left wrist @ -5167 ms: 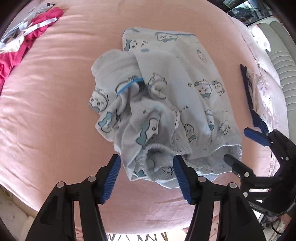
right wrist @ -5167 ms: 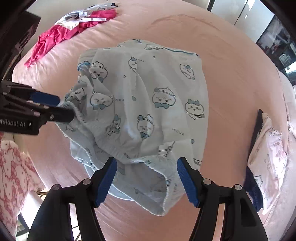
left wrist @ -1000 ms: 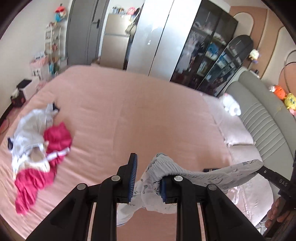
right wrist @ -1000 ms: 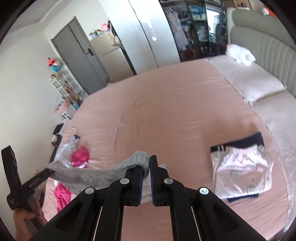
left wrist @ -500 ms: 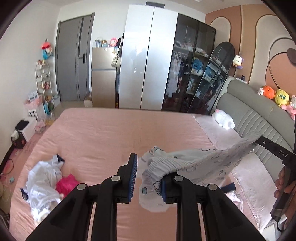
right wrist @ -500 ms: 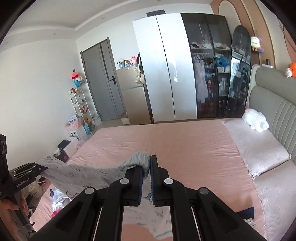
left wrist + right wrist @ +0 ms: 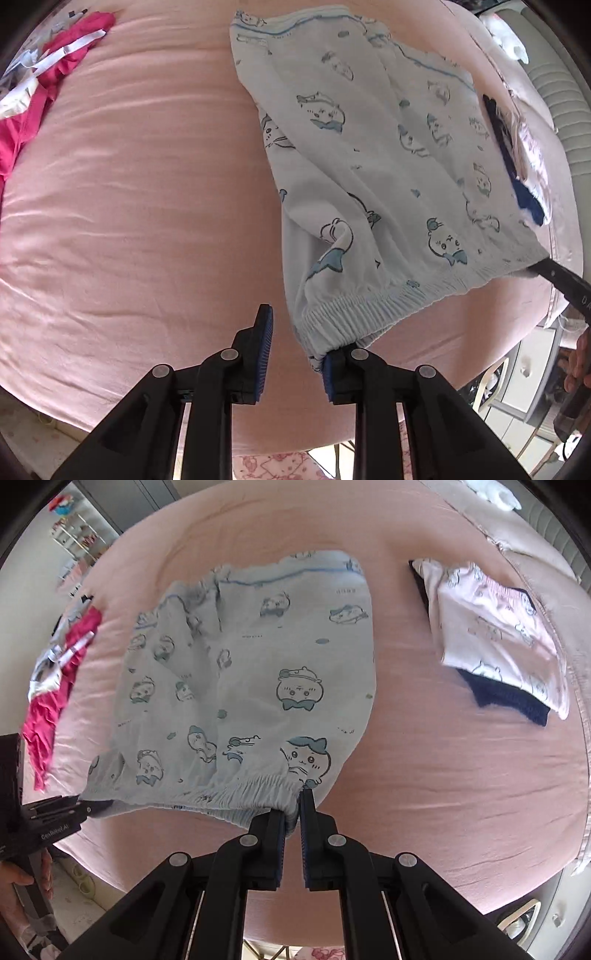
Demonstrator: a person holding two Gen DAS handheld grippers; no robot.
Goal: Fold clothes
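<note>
1. Found the cartoon-print shorts [image 7: 369, 166] lying spread on the pink bed [image 7: 129, 184], just ahead of both tools, with the waistband [image 7: 221, 794] nearest.
2. Saw the right hand-held gripper [image 7: 299, 797] clenched on one waistband corner. Saw the left hand-held gripper [image 7: 295, 332] released, jaws apart, with the other corner only draped over one finger.
3. Judged it best to keep the waistband taut and level, lower it gently, and let go only once the wrinkles lay flat.
4. Caught the folded pink garment [image 7: 491, 627] fully only in the right wrist view, and the left jaws' gap only in the left.
</note>
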